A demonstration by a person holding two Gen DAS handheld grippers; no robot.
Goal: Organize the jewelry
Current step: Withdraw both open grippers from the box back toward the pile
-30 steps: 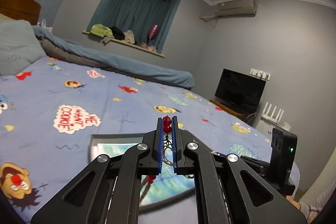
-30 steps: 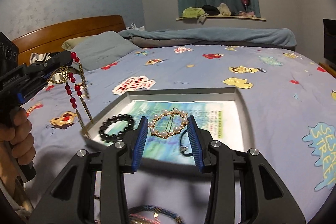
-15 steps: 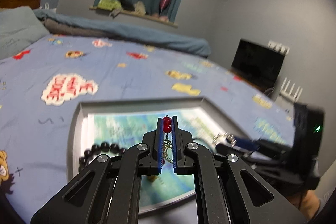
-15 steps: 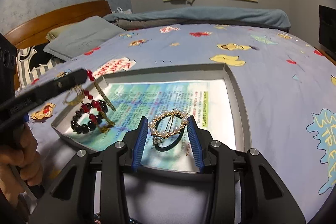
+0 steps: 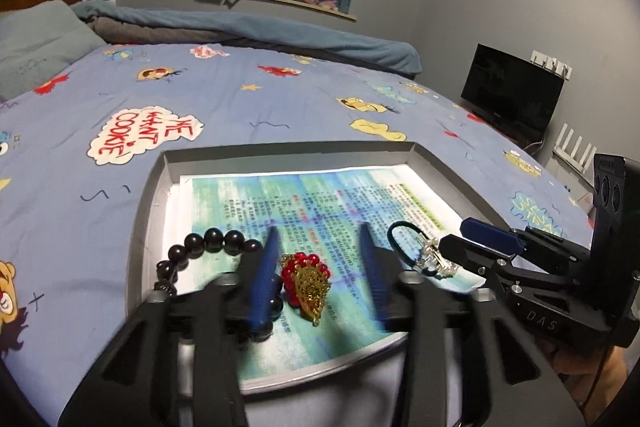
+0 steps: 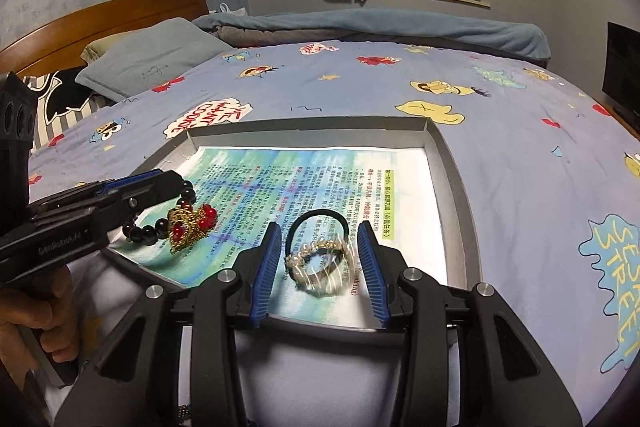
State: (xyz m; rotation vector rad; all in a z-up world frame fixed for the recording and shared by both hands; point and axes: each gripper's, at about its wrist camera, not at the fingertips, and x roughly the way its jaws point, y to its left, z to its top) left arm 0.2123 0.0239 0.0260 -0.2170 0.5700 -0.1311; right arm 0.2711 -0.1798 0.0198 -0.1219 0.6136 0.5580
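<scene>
Left gripper (image 5: 318,267) jaws have just been opening, pads clear of the red-bead gold pendant (image 5: 308,281), which lies on the printed sheet in the grey tray (image 5: 280,151) beside the black bead bracelet (image 5: 208,247). Right gripper (image 6: 320,259) jaws have just been widening too; the pearl hair clip (image 6: 320,265) with its black hair tie (image 6: 320,223) sits blurred between them, untouched, on the same sheet.

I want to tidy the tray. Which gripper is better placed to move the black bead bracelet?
Left gripper: its open jaws stand beside the black bead bracelet; right gripper is farther.
</scene>
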